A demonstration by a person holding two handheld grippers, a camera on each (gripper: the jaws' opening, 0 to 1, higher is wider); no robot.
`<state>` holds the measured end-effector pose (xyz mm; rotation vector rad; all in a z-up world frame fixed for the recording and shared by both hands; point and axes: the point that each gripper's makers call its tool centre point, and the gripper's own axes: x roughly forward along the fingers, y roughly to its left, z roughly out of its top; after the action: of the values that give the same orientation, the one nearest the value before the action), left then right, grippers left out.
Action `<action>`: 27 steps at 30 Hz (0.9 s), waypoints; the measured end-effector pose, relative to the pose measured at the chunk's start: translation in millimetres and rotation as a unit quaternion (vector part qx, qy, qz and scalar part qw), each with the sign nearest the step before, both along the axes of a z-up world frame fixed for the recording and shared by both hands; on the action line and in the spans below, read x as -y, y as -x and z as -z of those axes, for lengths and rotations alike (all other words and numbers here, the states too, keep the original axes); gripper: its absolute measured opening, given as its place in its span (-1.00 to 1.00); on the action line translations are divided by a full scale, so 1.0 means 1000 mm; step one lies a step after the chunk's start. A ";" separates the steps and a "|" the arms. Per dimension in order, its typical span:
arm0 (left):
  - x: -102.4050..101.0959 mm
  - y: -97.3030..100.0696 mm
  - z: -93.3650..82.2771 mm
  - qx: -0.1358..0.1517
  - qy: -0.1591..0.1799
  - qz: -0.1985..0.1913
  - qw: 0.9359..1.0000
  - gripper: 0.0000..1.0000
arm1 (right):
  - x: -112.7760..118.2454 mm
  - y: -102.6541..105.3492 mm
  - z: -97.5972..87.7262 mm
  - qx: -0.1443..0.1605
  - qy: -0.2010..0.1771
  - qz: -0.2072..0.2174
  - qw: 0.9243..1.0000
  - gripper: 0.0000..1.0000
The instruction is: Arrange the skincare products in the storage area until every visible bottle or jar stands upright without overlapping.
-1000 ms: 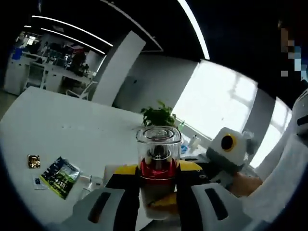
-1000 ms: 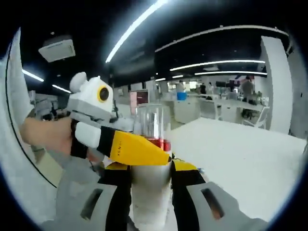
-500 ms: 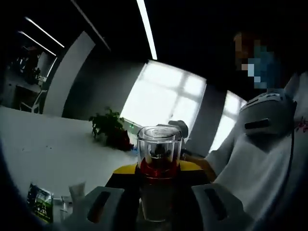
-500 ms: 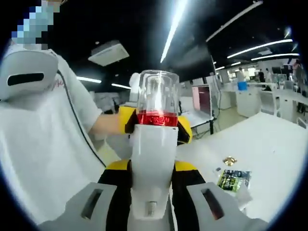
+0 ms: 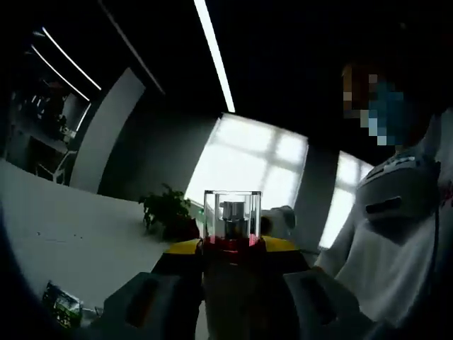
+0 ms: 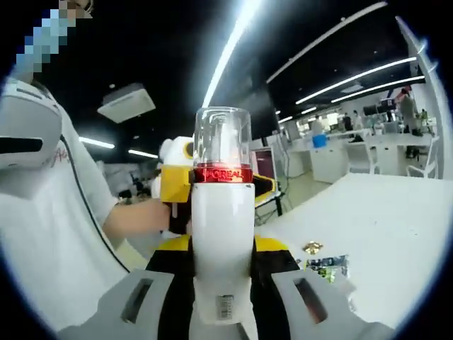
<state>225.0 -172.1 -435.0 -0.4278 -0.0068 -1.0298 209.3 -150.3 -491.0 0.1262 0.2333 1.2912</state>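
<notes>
Both tools [image 6: 221, 283] apparently grip one white bottle [image 6: 222, 234] (clear-capped).

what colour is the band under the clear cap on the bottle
Red, with lettering, on the white bottle; clearest in the right gripper view.

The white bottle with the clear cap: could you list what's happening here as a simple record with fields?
held item: white bottle with red band and clear cap
orientation: upright in the right gripper view
right gripper: jaws clamp the bottle body
left gripper: jaws at the red band
table: white tabletop
also on table: green sachet, small gold packet
background: potted plant
</notes>
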 end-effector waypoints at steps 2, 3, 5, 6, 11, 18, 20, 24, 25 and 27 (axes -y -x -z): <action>-0.003 -0.009 0.007 -0.019 -0.014 -0.053 0.998 -0.46 | 0.006 -0.011 0.005 0.008 0.017 0.038 0.999 -0.44; -0.005 -0.014 0.010 -0.027 -0.021 -0.073 0.997 -0.47 | 0.011 -0.020 0.009 0.016 0.036 0.073 0.997 -0.43; -0.007 -0.021 0.017 -0.048 -0.029 -0.112 0.992 -0.50 | 0.017 -0.035 0.016 0.035 0.070 0.129 0.989 -0.43; -0.008 -0.024 0.019 -0.056 -0.031 -0.126 0.990 -0.52 | 0.020 -0.039 0.018 0.048 0.086 0.148 0.984 -0.43; -0.001 -0.027 0.047 -0.102 -0.065 -0.164 0.979 -0.51 | 0.013 -0.041 0.014 0.134 0.141 0.196 0.961 -0.43; -0.023 -0.032 0.043 -0.124 -0.007 -0.238 0.963 -0.50 | 0.007 -0.037 0.007 0.174 0.137 0.233 0.947 -0.43; -0.023 -0.029 0.043 -0.115 -0.020 -0.236 0.965 -0.52 | 0.006 -0.038 0.009 0.177 0.135 0.236 0.946 -0.43; -0.024 -0.028 0.045 -0.117 -0.022 -0.226 0.967 -0.53 | 0.006 -0.036 0.009 0.184 0.131 0.233 0.946 -0.42; -0.025 -0.028 0.043 -0.116 -0.019 -0.222 0.968 -0.54 | 0.006 -0.036 0.008 0.187 0.128 0.232 0.946 -0.41; -0.025 -0.027 0.041 -0.103 -0.029 -0.208 0.972 -0.54 | 0.005 -0.035 0.007 0.192 0.125 0.224 0.947 -0.40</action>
<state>252.0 -147.6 -475.8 -0.4551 0.1142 -0.5682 244.2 -155.1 -498.1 -0.2758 0.0267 0.8010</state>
